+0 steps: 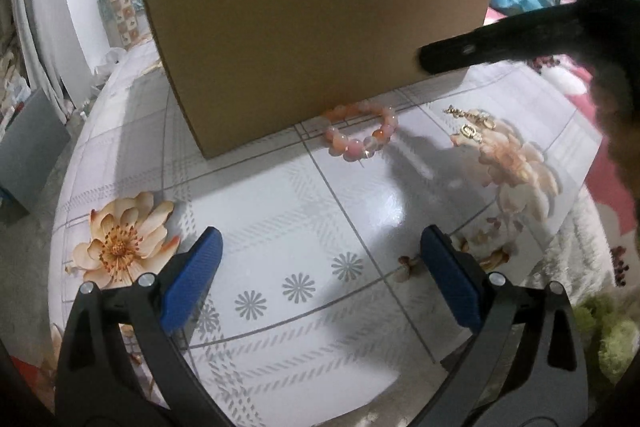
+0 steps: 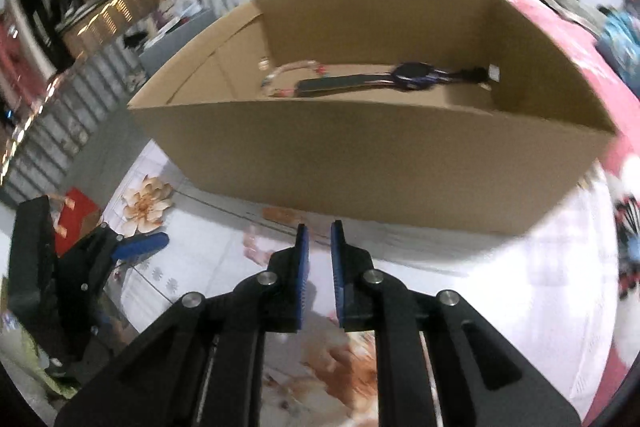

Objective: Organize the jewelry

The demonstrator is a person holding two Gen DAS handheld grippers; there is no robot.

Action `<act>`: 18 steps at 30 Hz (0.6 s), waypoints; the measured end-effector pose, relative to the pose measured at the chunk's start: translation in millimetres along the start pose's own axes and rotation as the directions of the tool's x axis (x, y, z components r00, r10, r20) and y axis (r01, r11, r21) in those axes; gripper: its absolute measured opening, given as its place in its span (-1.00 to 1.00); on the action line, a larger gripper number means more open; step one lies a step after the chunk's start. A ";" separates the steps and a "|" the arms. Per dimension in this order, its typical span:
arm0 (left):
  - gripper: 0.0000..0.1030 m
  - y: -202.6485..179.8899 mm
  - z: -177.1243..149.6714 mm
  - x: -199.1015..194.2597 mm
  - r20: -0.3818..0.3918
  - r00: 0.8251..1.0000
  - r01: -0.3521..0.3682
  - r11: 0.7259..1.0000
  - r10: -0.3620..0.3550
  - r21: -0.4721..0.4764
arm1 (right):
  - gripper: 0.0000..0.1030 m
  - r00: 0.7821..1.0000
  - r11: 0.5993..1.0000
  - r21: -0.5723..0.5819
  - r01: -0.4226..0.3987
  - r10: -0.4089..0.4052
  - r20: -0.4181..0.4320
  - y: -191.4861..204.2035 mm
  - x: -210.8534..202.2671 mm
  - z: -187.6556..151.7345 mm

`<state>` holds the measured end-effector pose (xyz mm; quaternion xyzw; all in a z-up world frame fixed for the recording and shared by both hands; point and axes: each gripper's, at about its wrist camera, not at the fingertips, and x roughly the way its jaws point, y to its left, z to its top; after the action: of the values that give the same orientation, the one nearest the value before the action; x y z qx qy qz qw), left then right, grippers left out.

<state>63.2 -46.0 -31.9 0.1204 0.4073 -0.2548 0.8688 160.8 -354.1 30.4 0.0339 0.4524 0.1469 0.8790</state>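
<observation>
The left claw (image 1: 320, 275) hangs wide open over the glossy flowered desk (image 1: 280, 227), holding nothing. Ahead, the pink bead bracelet (image 1: 360, 135) lies touching the foot of the cardboard box (image 1: 312, 43); it looks light, smooth and likely slippery, so pinching across one side of the loop seems safest. Further right lie small gold earrings (image 1: 472, 123), fiddly and thin. The right claw (image 2: 319, 227), nearly closed and empty, hovers before the box, where a watch (image 2: 408, 77) already rests.
</observation>
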 end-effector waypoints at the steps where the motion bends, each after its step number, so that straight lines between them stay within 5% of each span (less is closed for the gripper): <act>1: 0.86 0.3 0.5 0.3 -0.001 1.000 -0.001 1.000 0.001 -0.001 | -0.76 1.000 1.000 0.024 0.007 -0.007 0.006 -7.4 -5.6 -3.4; 5: 0.86 1.0 -0.7 -0.3 0.009 1.000 -0.003 1.000 0.003 -0.002 | -0.72 0.998 0.993 0.099 0.059 -0.061 0.020 -35.3 -27.1 -19.7; 8: 0.87 -1.2 -1.1 -0.2 0.001 1.000 -0.004 1.000 0.004 0.002 | -0.34 0.990 0.981 0.136 0.140 -0.142 0.003 -52.6 -37.3 -36.1; 18: 0.87 -4.1 4.6 2.3 -0.049 0.999 -0.014 1.000 0.014 -0.006 | 0.33 0.954 0.954 0.060 0.295 -0.290 -0.070 -61.6 -25.6 -72.7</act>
<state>65.2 -52.1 -30.7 0.1267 0.4283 -0.2442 0.8607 102.3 -425.7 -4.1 -0.0074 0.4835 0.0004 0.8753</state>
